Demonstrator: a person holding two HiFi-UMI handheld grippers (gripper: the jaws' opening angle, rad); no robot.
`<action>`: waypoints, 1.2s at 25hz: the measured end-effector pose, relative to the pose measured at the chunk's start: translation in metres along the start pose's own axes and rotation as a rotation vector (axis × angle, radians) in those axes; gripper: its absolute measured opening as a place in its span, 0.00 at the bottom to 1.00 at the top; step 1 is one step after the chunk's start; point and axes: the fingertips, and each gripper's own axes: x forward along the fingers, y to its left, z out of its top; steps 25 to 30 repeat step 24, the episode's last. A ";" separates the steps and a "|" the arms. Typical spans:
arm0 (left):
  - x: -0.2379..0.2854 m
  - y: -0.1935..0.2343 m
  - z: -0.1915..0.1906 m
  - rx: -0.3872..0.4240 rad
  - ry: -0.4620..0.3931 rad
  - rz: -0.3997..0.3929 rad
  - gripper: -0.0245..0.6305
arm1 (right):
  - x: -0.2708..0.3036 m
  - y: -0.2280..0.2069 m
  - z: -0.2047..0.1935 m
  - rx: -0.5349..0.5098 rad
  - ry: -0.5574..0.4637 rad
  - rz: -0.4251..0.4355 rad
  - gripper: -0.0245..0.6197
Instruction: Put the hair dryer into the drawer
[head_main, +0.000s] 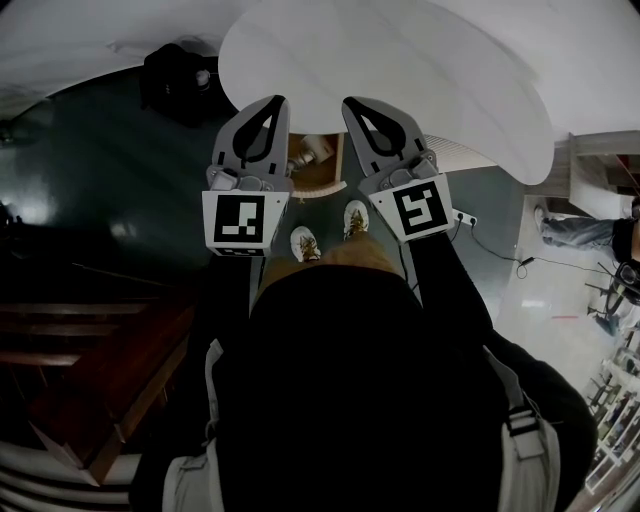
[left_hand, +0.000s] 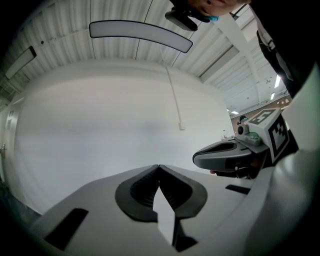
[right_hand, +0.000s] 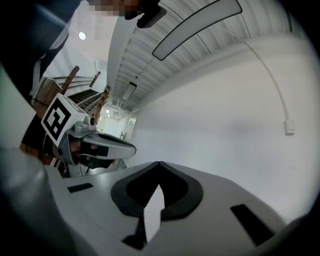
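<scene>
Drawer: brown wooden drawer (head_main: 318, 172) stands pulled out under the edge of the big round white surface (head_main: 400, 60). In the head view it shows between the two grippers.
Hair dryer: small pale thing (head_main: 312, 152) lies inside the drawer. It is too small to be sure that it is the hair dryer.
Left gripper: left gripper (left_hand: 159, 166) is held out level and points at the plain white wall (left_hand: 100, 130). Its dark grey fingers are pressed together, tip to tip, with nothing between them.
Right gripper: right gripper (right_hand: 159, 163) is held out level, just beside the left one but not touching it. Its fingers are pressed together too, and they hold nothing.
Marker cubes: each gripper has a cube with black and white squares on it, and one face of each cube looks up at the head camera.
Shoes: two pale shoes (head_main: 303, 243) stand on the dark shiny floor (head_main: 120, 170), near the drawer.
Ceiling: long white lamp (left_hand: 140, 35) hangs on the ribbed ceiling. A thin white cable runs down the wall to a small white box (left_hand: 182, 126).
Floor things: white power strip (head_main: 463, 216) with a black cord lies on the floor at the right. A black lump (head_main: 178, 82) sits beside the surface at the left, and I cannot tell what it is.
</scene>
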 end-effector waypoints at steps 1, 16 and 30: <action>0.000 -0.001 0.000 0.000 0.000 0.000 0.06 | -0.001 0.000 -0.001 0.004 0.004 0.003 0.08; -0.005 -0.004 -0.005 0.008 0.019 0.029 0.06 | -0.002 0.006 -0.006 0.006 0.007 0.057 0.08; -0.007 -0.001 -0.008 0.011 0.027 0.039 0.06 | -0.001 0.008 -0.009 -0.024 0.019 0.072 0.08</action>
